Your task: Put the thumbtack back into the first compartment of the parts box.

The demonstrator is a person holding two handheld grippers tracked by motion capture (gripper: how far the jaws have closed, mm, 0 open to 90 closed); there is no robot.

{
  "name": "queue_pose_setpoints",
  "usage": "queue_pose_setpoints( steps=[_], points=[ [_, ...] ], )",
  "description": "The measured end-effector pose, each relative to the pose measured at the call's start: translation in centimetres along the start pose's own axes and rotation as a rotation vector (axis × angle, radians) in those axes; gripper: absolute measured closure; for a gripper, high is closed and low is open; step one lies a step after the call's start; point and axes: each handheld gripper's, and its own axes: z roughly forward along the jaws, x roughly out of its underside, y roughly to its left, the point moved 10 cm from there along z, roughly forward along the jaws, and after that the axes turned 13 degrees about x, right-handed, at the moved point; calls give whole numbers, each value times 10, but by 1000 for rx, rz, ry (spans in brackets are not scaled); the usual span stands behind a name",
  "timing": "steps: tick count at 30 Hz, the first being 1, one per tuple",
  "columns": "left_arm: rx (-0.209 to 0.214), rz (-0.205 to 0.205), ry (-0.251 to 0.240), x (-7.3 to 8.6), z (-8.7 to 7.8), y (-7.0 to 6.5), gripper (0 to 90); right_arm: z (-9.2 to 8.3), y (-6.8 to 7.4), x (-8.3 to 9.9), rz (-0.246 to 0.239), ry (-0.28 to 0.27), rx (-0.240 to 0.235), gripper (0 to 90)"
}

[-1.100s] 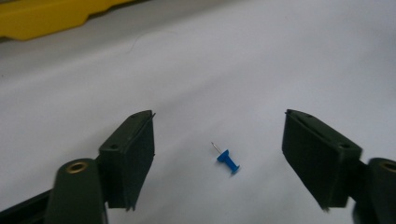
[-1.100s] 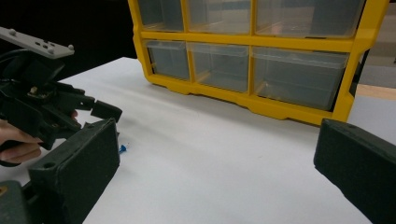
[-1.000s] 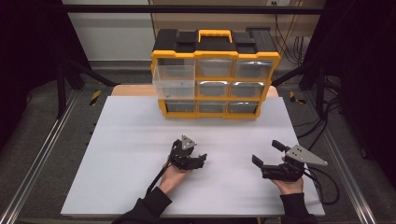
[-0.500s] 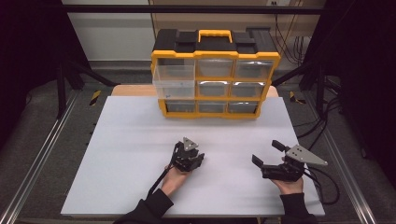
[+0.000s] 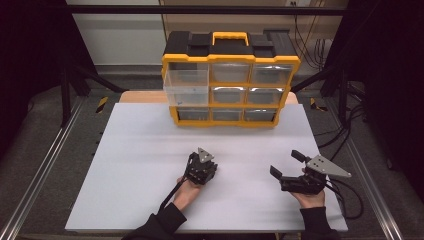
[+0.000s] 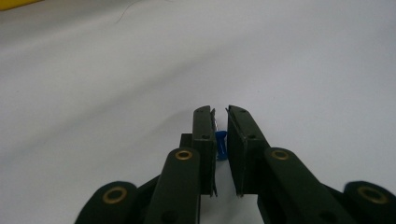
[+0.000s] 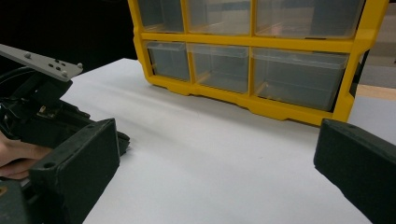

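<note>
So the left tool (image 6: pixel 220 140) has just been closing and its jaws are now nipped narrow around a little blue pushpin (image 6: pixel 220 145) on the white counter (image 5: pixel 150 165), near the front edge. The pin's long axis seems to run along the jaws, head nearer the camera, though it's tiny. The right tool (image 5: pixel 292 165) sits well apart, jaws wide and empty, facing the yellow drawer organizer (image 5: pixel 230 85).

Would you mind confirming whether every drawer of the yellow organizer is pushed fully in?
No, in the high view the left drawer of the yellow organizer sticks out forward while the others sit flush.
</note>
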Motion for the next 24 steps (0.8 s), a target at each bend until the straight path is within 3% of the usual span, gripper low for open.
queue_pose_setpoints(
  steps=[10, 12, 15, 24],
  points=[
    [-3, 27, 6, 0, 0, -1, 801, 0, 1, 0, 5, -2, -3, 13],
    [7, 24, 8, 1, 1, -4, 743, -1, 1, -1, 15, -3, -6, 13],
    [-22, 44, 18, 1, 0, -3, 787, -1, 1, -1, 14, -2, -6, 13],
    [-14, 60, 25, 1, -1, -3, 815, -1, 0, -1, 9, -6, -2, 13]
  ],
)
